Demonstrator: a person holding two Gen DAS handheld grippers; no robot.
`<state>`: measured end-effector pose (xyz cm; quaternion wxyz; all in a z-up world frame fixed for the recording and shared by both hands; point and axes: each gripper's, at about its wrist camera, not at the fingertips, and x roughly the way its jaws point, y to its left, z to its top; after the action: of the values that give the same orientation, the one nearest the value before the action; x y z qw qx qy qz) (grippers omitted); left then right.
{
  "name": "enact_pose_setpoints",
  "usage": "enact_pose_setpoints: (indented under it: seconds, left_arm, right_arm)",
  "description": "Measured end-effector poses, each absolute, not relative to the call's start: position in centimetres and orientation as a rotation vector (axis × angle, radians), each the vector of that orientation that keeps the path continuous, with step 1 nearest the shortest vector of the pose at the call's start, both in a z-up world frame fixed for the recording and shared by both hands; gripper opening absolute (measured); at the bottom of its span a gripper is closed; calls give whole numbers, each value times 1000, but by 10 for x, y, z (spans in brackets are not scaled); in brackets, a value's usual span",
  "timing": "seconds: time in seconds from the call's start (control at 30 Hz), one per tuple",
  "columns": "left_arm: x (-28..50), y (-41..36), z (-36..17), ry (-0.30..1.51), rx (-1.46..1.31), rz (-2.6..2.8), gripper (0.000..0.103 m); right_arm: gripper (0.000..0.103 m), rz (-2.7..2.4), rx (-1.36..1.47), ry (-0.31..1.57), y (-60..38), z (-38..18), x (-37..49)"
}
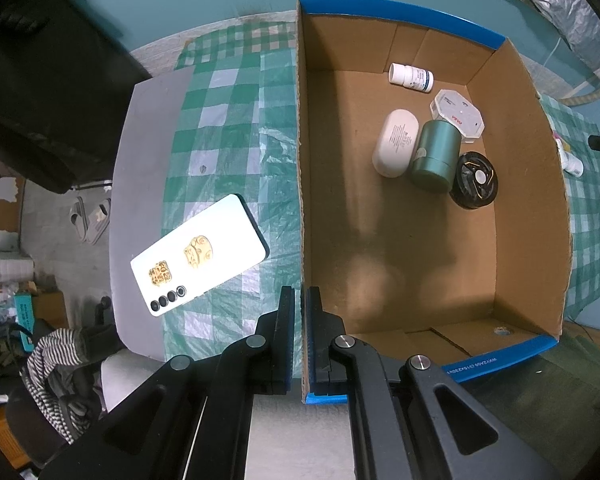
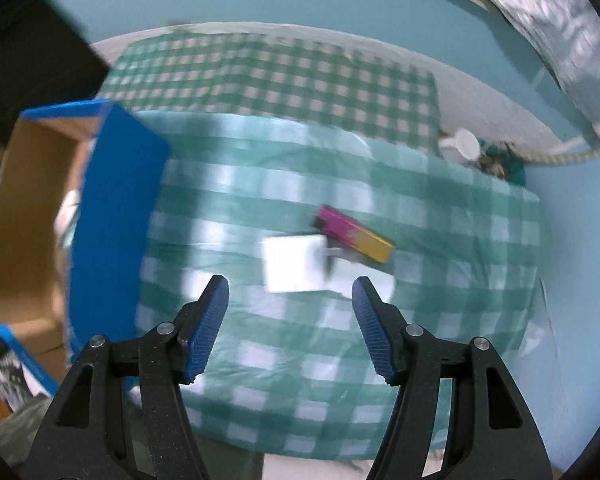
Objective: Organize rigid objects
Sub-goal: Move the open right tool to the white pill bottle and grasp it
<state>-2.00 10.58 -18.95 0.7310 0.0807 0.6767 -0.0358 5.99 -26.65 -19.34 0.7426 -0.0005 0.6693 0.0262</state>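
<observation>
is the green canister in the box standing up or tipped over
Tipped over: the green canister lies on its side on the cardboard box floor, between white case and black disc.

Box is open-topped cardboard with blue trim, holding a white bottle on its side at 12, an octagonal case, a white oval case, a green can and a black disc. A white phone lies face down outside at 9.

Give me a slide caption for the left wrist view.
Left gripper clamps the cardboard box wall; five containers inside, white phone outside on the checked cloth.
</observation>
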Motion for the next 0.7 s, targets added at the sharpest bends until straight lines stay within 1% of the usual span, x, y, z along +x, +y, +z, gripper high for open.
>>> enact_pose_setpoints:
  seconds: [0.4, 0.7]
  left_arm:
    - [-21, 104, -190, 1490, 179, -73, 4]
    - [-22, 104, -190, 1492, 170, -60, 4]
  right_arm:
    - [65, -44, 158, 1546, -327, -258, 70]
    - [65, -61, 178, 1553, -336, -274, 69]
